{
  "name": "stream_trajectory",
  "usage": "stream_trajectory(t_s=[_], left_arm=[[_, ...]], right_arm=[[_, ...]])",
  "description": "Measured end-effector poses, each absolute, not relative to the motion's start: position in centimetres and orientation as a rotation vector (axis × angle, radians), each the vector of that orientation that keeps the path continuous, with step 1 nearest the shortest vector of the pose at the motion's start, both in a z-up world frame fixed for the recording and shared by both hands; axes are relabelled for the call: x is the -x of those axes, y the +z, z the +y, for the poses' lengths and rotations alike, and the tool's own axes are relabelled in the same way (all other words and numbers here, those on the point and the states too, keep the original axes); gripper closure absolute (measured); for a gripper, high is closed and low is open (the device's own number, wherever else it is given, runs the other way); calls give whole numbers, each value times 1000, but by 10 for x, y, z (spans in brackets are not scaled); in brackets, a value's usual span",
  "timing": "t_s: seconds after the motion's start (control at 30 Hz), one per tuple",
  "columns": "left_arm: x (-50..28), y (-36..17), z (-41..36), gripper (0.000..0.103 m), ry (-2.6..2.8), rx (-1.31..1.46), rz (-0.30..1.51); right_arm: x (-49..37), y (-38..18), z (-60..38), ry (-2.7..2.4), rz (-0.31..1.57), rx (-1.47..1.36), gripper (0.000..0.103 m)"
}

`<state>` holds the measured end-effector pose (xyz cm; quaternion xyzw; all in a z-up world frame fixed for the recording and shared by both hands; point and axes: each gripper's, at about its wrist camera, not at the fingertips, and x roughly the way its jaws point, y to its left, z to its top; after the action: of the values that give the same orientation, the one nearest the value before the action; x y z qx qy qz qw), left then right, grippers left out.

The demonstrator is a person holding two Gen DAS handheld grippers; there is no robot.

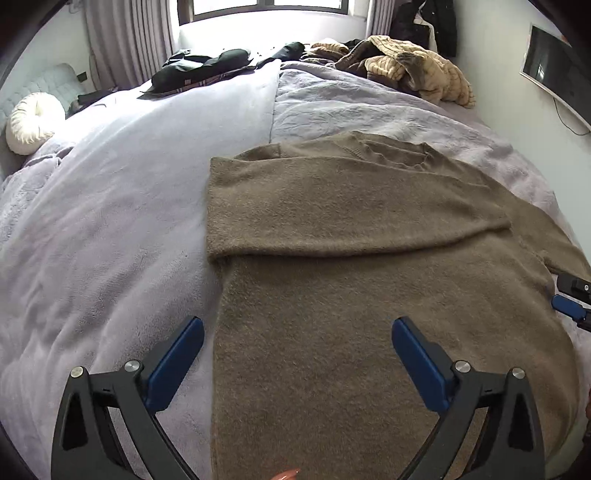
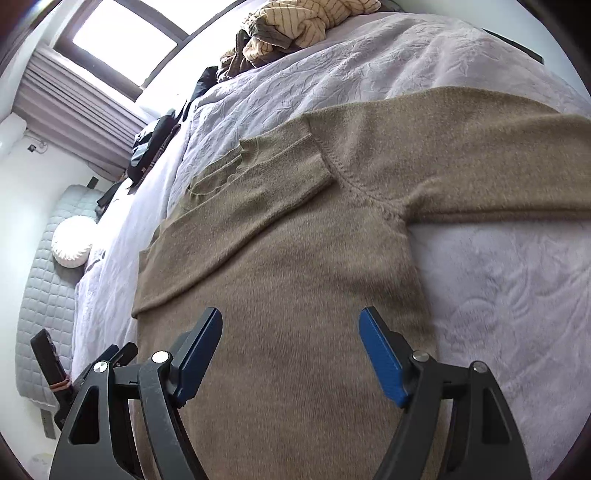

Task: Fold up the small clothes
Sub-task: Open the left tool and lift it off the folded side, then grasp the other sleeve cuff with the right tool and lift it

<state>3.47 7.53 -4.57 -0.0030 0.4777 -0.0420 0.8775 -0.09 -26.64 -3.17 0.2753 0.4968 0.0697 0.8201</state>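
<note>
Unfolded sweater [image 2: 295, 258] sleeve [image 2: 480, 166] only in right view

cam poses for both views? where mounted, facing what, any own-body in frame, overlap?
Left wrist: on the left gripper, angled down over the brown sweater on the bed, facing the window; own open fingers, the right gripper's tip at the right edge.
Right wrist: on the right gripper, rolled, above the sweater's spread sleeve; own open fingers, the left gripper at lower left.
Shared: sweater, bed, window, white cushion, striped clothes pile.
</note>
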Motion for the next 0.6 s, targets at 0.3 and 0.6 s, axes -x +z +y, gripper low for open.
stream_trajectory(t_s=[0.3,0.6], left_arm=[[-11,-40,62,1,-122,38,1020],[18,-27,26,1,-173,-2,985]], right_arm=[[29,-23,-265,168,1028,-521,8],[52,-16,-268,264,971,-565,0]])
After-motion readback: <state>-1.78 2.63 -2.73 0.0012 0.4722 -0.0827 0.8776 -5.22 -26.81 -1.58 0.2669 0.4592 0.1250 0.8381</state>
